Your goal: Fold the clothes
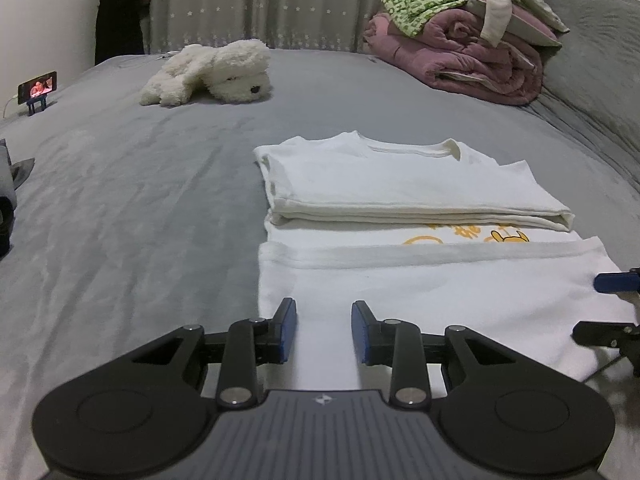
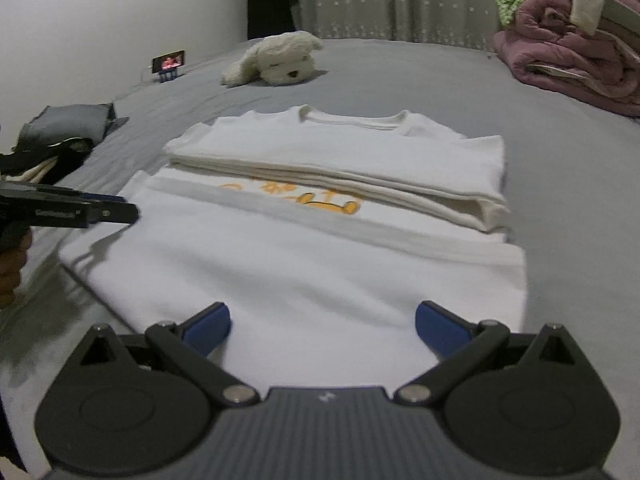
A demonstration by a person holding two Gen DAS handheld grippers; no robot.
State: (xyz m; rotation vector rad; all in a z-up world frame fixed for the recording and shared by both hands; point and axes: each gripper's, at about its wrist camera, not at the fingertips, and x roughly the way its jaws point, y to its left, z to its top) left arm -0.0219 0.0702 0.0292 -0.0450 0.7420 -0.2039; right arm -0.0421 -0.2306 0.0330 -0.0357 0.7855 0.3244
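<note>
My left gripper (image 1: 324, 332) part-open and my right gripper (image 2: 323, 330) wide, both empty, hover over the white T-shirt's (image 1: 420, 300) near edge, its long axis running crosswise ahead.

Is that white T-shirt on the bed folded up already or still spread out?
Partly folded. The white T-shirt has its collar end doubled into a thick layered band, and the hem is turned up, leaving a strip of the orange print showing.

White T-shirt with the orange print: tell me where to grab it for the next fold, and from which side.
Take the white T-shirt by its near hem, one corner per hand-held gripper, coming in low from the near side. That edge lies flat and free on the grey bed, while the far half is already folded into a thick stack. Both grippers look open above it.
</note>
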